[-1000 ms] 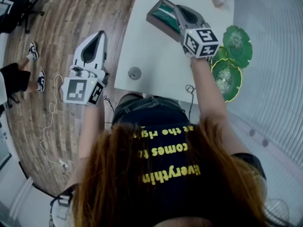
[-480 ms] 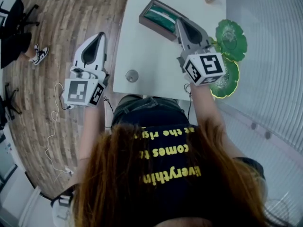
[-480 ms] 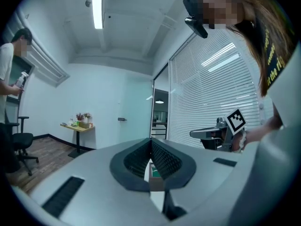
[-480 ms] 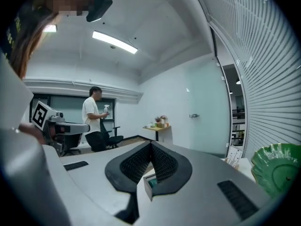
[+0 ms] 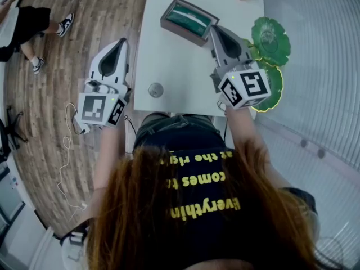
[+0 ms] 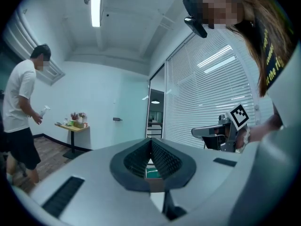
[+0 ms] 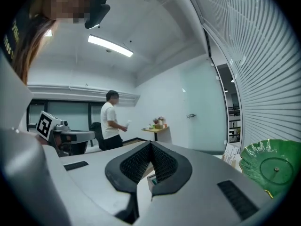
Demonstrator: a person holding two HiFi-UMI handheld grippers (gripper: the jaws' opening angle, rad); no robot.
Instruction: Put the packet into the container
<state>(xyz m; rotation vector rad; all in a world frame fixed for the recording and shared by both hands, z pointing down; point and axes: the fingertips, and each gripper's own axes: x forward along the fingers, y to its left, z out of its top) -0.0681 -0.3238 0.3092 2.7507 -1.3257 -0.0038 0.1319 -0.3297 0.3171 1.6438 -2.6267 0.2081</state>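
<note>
Only the head view gives the whole layout. A white counter carries a dark, straight-walled rectangular container near its far edge. Inside lies the packet — a flat, glossy green rectangle set along the box's length. The right claw hangs over the counter with its tip just beside the container's right end. The left claw is off the counter's left edge, above the wooden plank floor. Two glossy green leaf-shaped dishes lie at the counter's right side, and a small round disc sits near the front edge.

The gripper views show what the head view cannot. Both claws are pressed together at the tips with nothing pinched between them. Their inner pads are black and cross-hatched, set in smooth grey shells. Under the right claw's pads a corner of the container peeks through. Both views also catch a standing person in a white shirt near a small side table, plus slatted blinds.
</note>
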